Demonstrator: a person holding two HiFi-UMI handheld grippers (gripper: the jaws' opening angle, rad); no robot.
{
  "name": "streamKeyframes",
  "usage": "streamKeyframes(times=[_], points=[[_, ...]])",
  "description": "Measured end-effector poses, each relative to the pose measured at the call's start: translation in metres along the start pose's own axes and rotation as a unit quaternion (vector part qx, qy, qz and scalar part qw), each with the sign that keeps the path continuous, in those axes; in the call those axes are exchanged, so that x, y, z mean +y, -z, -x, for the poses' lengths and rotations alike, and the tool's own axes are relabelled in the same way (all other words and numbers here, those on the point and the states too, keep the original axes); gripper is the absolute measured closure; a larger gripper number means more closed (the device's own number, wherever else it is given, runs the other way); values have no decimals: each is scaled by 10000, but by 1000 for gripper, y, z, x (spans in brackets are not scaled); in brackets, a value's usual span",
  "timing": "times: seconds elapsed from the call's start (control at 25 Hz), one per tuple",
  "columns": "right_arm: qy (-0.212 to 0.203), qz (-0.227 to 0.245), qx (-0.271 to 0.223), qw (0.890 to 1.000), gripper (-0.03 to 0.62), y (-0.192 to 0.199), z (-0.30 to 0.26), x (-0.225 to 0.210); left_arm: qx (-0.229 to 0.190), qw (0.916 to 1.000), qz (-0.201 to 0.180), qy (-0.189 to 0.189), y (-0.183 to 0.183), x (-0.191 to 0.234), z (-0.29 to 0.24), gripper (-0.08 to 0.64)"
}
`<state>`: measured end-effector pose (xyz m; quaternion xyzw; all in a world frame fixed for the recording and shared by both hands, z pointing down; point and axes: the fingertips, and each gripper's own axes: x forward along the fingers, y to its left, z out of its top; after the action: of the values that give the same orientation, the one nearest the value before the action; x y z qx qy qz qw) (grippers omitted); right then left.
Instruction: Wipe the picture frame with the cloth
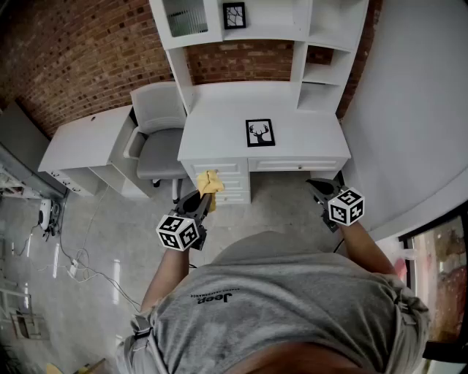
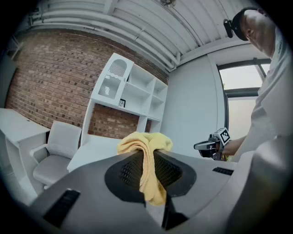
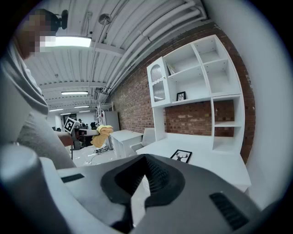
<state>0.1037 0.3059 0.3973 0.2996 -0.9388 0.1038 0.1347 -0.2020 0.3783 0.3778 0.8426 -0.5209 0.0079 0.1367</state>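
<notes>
**Frame on desk, cloth in grip**

We see the picture frame (image 1: 259, 132) lying on the white desk (image 1: 212, 117). Short of it, our left gripper (image 1: 203, 197) clamps the yellow cloth (image 1: 210, 181); our right gripper (image 1: 316, 185) is closed, empty.

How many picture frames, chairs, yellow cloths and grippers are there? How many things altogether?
Picture frames: 2 (deer frame, shelf frame)
Chair: 1
Yellow cloth: 1
Grippers: 2 (left gripper, right gripper)
Total: 6
</notes>
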Motion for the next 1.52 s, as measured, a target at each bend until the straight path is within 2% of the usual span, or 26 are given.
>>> streamKeyframes(times=[0.52,0.8,1.2,1.52], points=[[-4,-14,49,10000,577,2,-2,-11,12,10000,-18,31,-5,-3,-15,494],[47,-312,-92,9995,577,4,11,-28,44,10000,-58,10,-6,-19,-28,494],[-208,-204,-155,9995,575,17,62,-54,43,9999,-88,-18,-2,-81,-58,494],[-437,-302,-208,9984,575,39,95,-81,271,9995,-174,14,8,-130,-91,494]])
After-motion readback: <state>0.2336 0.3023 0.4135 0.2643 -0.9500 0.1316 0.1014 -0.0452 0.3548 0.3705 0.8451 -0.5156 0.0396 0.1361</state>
